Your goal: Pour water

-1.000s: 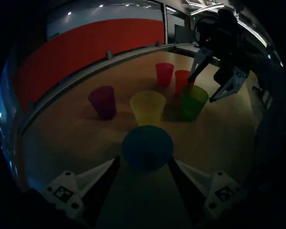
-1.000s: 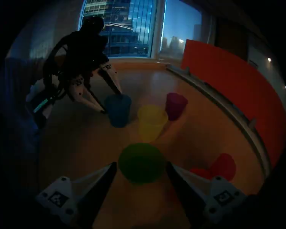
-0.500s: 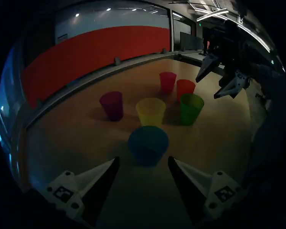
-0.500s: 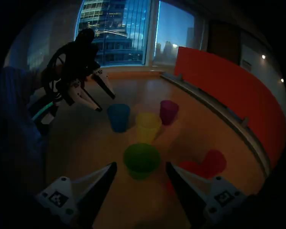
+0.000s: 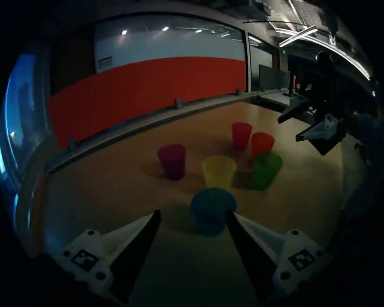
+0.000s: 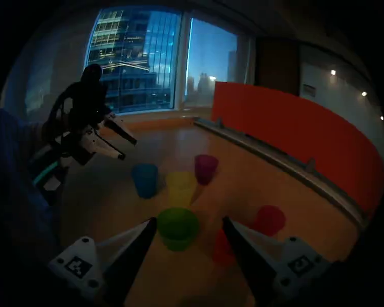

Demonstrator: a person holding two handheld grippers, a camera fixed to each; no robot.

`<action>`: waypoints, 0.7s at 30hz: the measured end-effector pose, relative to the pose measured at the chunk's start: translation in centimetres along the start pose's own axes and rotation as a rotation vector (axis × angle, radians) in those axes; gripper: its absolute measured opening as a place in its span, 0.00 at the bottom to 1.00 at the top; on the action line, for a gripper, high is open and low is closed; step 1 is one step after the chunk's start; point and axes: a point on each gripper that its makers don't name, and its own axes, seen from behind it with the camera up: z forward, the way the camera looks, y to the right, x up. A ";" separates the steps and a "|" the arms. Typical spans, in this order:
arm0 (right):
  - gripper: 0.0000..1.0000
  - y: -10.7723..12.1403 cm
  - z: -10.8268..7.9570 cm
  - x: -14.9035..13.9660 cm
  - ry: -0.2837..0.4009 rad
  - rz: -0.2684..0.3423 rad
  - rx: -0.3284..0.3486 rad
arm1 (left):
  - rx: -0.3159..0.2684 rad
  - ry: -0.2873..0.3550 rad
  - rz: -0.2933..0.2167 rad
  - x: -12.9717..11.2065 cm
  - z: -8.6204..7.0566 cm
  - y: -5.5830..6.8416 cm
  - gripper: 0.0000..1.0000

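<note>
1. The room is dim; a wooden surface [image 5: 110, 189] spreads out, edged by a grey rail [image 5: 141, 123];
2. a long red panel [image 5: 141, 87] stands behind the rail;
3. tall windows [image 6: 135, 66] show lit towers at dusk; ceiling lights [image 5: 299, 36] glow.

No text is legible. Square black-and-white markers [image 5: 84, 258] on the left hand-held gripper [image 5: 192, 213] and right hand-held gripper [image 6: 189, 220] carry patterns only; a wall sign [image 5: 104, 63] is too small to read.

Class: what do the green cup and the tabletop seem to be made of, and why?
Green cup: probably translucent plastic, smooth; its thin wall looks partly see-through. Tabletop: looks like wood or wood laminate, satin; warm brown with a faint sheen.
</note>
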 end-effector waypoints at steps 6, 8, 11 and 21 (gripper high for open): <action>0.99 0.9 -0.6 1.1 0.078 0.022 -0.085 | 0.089 0.091 -0.025 1.4 -0.6 -1.7 0.94; 0.99 1.3 -0.9 1.6 0.106 0.029 -0.116 | 0.119 0.127 -0.033 2.0 -1.0 -2.3 0.94; 0.99 2.1 -1.3 2.1 0.146 0.045 -0.170 | 0.165 0.197 -0.051 3.3 -1.7 -3.1 0.94; 0.99 5.8 -3.7 3.8 0.270 0.088 -0.379 | 0.287 0.364 -0.110 6.0 -3.9 -5.1 0.94</action>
